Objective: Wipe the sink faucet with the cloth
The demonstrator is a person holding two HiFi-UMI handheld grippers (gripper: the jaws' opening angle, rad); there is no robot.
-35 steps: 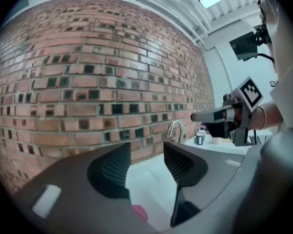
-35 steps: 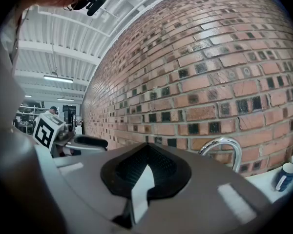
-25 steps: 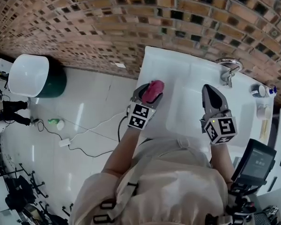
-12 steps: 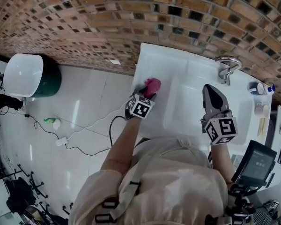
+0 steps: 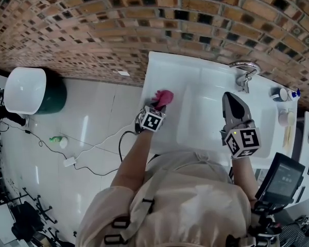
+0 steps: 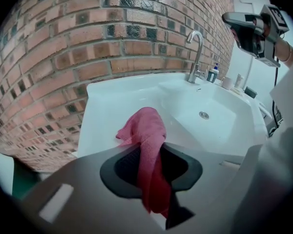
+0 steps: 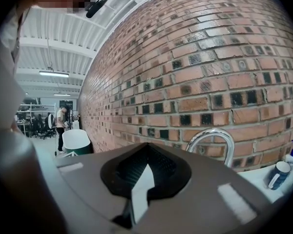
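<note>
- my left gripper [image 6: 149,149] is closing its jaws on the pink cloth [image 6: 145,126], which runs between them. i'd take a deep, firm bite on a thick fold so it won't slip when lifted.
- the cloth lies bunched on the sink's left ledge [image 5: 159,68], with its loose end just past my jaw tips.
- the faucet [image 5: 243,72] stands well apart, behind the basin.
- my right gripper [image 5: 232,99] hangs over the basin, jaws together, empty.

no word, brand or number can be read anywhere. the marker cubes [image 5: 243,142] show only black-and-white square patterns, and print on the pump bottle [image 6: 212,73] at the far right corner of the sink [image 6: 112,89] is too small.
</note>
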